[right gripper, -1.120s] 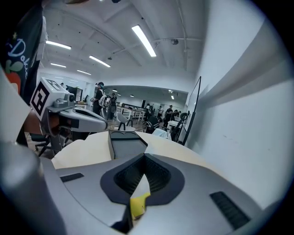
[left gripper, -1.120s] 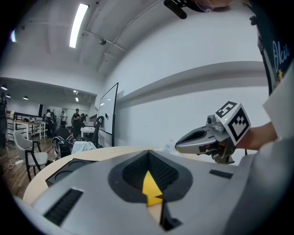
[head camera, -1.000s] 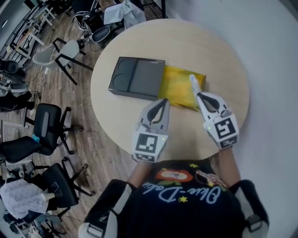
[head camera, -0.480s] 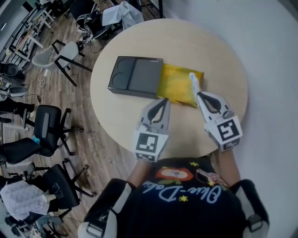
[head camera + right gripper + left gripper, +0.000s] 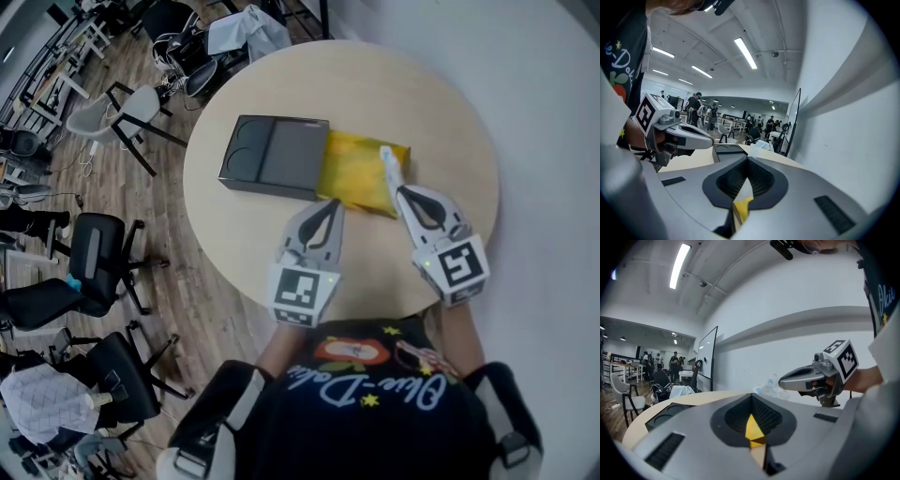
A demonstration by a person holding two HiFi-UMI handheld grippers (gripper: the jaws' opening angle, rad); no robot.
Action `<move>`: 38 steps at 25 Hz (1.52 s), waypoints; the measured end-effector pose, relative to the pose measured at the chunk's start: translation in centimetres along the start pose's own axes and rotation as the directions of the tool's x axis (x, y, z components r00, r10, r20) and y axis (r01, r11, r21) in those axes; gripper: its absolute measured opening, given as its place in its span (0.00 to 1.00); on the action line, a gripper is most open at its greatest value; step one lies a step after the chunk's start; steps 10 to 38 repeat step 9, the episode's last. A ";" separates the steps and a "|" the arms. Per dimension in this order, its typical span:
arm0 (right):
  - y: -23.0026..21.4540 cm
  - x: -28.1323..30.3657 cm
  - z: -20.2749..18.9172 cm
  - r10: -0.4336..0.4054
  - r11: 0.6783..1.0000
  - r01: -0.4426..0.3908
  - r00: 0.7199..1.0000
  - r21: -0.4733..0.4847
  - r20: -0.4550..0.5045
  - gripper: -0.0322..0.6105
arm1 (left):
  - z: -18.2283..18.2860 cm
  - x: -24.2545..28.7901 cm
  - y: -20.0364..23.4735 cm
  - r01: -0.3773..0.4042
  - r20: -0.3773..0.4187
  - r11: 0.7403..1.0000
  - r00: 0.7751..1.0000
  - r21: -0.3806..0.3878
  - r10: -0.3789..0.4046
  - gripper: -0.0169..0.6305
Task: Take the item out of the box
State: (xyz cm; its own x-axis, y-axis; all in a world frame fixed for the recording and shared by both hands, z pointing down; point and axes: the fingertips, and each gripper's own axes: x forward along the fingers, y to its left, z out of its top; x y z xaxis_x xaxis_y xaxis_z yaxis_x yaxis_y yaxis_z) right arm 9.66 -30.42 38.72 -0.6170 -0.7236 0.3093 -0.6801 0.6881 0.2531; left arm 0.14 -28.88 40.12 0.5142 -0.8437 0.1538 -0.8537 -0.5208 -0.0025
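A flat black box (image 5: pixel 272 155) lies on the round table (image 5: pixel 375 84). A yellow packet (image 5: pixel 356 173) sticks out of its right end. A strip of clear plastic (image 5: pixel 389 167) stands up from the packet's right side. My right gripper (image 5: pixel 401 192) is shut with its tips at that strip and seems to pinch it. My left gripper (image 5: pixel 330 206) is shut, its tips at the packet's near edge by the box mouth. In the left gripper view the crumpled plastic (image 5: pixel 769 386) shows just off the right gripper's tip. Yellow shows through both jaw slits.
Black office chairs (image 5: pixel 103 262) and a grey chair (image 5: pixel 122 108) stand on the wood floor left of the table. The table's near edge (image 5: pixel 375 314) is against the person's body. A white wall is to the right.
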 end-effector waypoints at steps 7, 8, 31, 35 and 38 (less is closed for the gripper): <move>-0.1 0.0 -0.1 0.002 1.000 -0.002 1.000 -0.006 -0.003 0.05 | 0.0 0.1 -0.1 -0.004 0.000 1.000 1.000 -0.004 0.004 0.01; -0.2 0.1 -0.1 0.002 1.000 -0.002 1.000 -0.008 -0.002 0.05 | 0.0 0.1 -0.1 -0.005 0.001 1.000 1.000 -0.011 0.005 0.01; -0.2 0.1 -0.2 0.002 1.000 -0.002 1.000 -0.011 -0.002 0.05 | 0.0 0.1 -0.1 -0.007 0.003 1.000 1.000 -0.020 0.007 0.01; -0.2 0.1 -0.2 0.002 1.000 -0.002 1.000 -0.011 -0.002 0.05 | 0.0 0.1 -0.1 -0.007 0.003 1.000 1.000 -0.020 0.007 0.01; -0.2 0.1 -0.2 0.002 1.000 -0.002 1.000 -0.011 -0.002 0.05 | 0.0 0.1 -0.1 -0.007 0.003 1.000 1.000 -0.020 0.007 0.01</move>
